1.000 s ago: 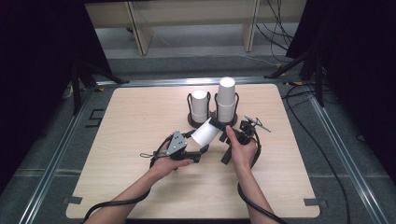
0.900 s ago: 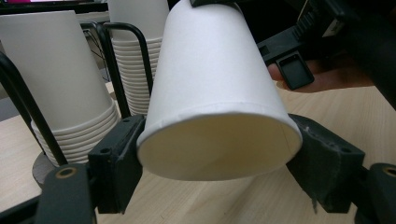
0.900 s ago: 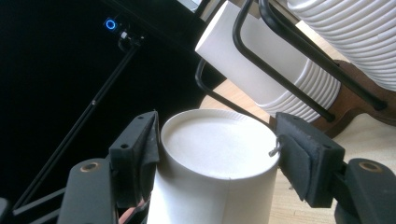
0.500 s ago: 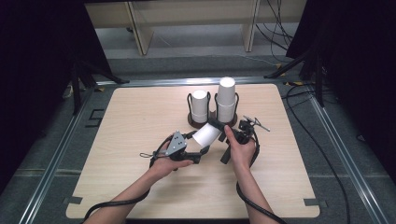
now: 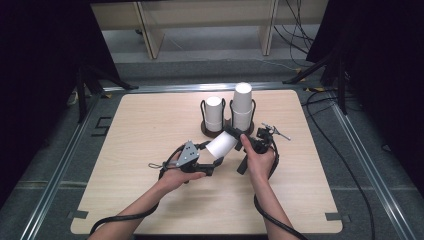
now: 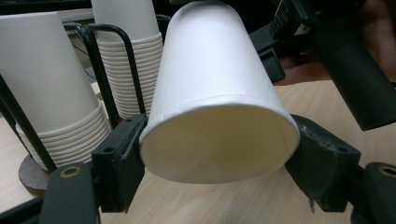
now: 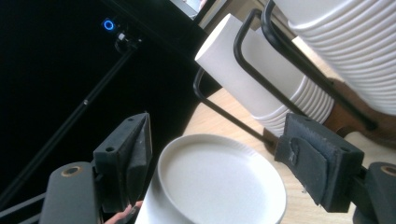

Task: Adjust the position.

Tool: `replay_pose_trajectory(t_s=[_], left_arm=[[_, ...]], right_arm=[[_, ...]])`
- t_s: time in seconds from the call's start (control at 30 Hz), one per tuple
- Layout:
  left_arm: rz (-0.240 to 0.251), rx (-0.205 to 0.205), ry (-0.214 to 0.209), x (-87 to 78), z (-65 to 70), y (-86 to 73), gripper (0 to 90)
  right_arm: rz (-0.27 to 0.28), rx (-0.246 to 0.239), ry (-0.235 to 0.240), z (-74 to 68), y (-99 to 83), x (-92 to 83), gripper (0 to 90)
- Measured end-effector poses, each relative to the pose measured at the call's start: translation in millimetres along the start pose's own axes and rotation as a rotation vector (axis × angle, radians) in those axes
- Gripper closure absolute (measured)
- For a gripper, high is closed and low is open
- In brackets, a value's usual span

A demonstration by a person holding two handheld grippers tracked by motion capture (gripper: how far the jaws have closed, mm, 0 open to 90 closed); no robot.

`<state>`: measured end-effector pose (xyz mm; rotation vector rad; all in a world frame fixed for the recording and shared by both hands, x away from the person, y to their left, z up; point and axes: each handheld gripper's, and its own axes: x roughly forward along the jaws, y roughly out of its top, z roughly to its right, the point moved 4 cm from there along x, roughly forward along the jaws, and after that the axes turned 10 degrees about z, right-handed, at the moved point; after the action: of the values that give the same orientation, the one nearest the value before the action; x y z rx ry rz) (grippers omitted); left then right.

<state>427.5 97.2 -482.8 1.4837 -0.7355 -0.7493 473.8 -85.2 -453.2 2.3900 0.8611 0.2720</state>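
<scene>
— Cup point(image 5: 221, 145) is held off the table between my two grippers, lying tilted, its long axis running from the left gripper point(image 6: 212, 163) up toward the right gripper point(image 7: 212, 179).

— Which one has it?

— The left. Its jaws have just been closing and both pads press the wall near the rim, mouth facing that camera. The right gripper's jaws have just been opening around the cup's base; I see a gap between each pad and the cup, so it has let go.

— What's around?

— Just behind the cup, the holder point(image 5: 227, 131) with two stacks point(image 5: 242, 105) inside black wire loops, the right stack taller. A small metal tool point(image 5: 274, 132) lies on the table point(image 5: 150, 200) beyond my right hand.

— Anything in the way?

— I judge the wire loops the main thing: the cup's base points toward them, so the right gripper should back away sideways, not forward.
</scene>
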Motion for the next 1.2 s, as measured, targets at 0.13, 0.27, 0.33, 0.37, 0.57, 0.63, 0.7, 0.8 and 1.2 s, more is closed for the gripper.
replay_pose_trajectory(t_s=[0.13, 0.27, 0.33, 0.37, 0.57, 0.63, 0.7, 0.8, 1.2], left_arm=[[-0.004, 0.001, -0.006, -0.8, 0.1, -0.2, 25.2], [-0.009, 0.003, -0.009, -2.1, -0.3, 0.4, 25.5], [-0.010, -0.001, -0.015, -3.1, -0.8, 1.1, 25.7], [-0.001, -0.001, -0.015, -2.9, -1.3, 1.2, 26.0], [-0.018, -0.001, -0.014, -7.8, -4.8, 2.7, 26.3], [-0.006, 0.000, -0.015, -8.5, -6.0, 3.0, 26.4], [-0.021, 0.003, -0.012, -10.7, -6.8, 3.5, 26.6], [-0.020, 0.006, -0.012, -12.4, -8.4, 3.1, 26.7], [-0.050, -0.004, -0.033, -17.0, -10.5, 1.7, 27.3]], right_arm=[[0.019, -0.054, -0.010, 3.0, 1.9, 0.7, 24.6], [0.019, -0.058, -0.017, 2.6, 3.3, 0.4, 24.6], [0.024, -0.075, -0.017, 2.4, 4.7, -0.3, 24.5], [0.023, -0.091, -0.006, 3.1, 5.5, -0.9, 24.3], [0.035, -0.173, 0.005, 2.3, 9.8, -3.8, 24.1], [0.032, -0.171, -0.012, 3.0, 10.4, -4.4, 24.0], [0.031, -0.181, 0.002, 3.3, 11.6, -6.6, 24.0], [0.041, -0.189, -0.005, 5.6, 13.7, -8.4, 23.8], [0.027, -0.232, 0.005, 8.8, 19.1, -16.8, 25.9]])
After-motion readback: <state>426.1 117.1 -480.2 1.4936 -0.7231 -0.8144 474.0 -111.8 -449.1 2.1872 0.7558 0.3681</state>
